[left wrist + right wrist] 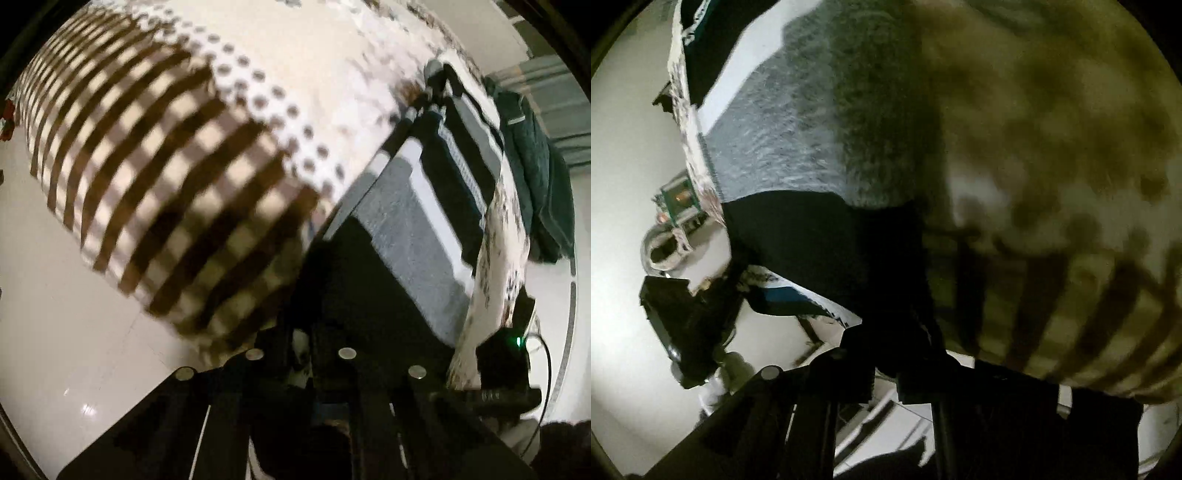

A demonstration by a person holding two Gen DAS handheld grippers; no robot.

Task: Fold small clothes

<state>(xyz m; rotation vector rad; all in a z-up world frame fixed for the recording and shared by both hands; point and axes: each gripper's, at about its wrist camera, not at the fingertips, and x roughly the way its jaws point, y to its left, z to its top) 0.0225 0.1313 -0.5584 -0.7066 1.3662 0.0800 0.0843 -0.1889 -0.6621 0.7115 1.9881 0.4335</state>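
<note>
Your left gripper is closed on the edge of a small grey, black and white striped knit garment, which lies at the corner of a brown-checked, dotted white tablecloth. Your right gripper is closed on the same garment's black band.

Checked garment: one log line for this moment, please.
left gripper: shut on checked garment | right gripper: shut, contents unclear | striped cloth: beside garment

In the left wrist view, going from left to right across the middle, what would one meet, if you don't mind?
White floor → brown checked cloth → grey, black and white striped garment → dark green cloth.
</note>
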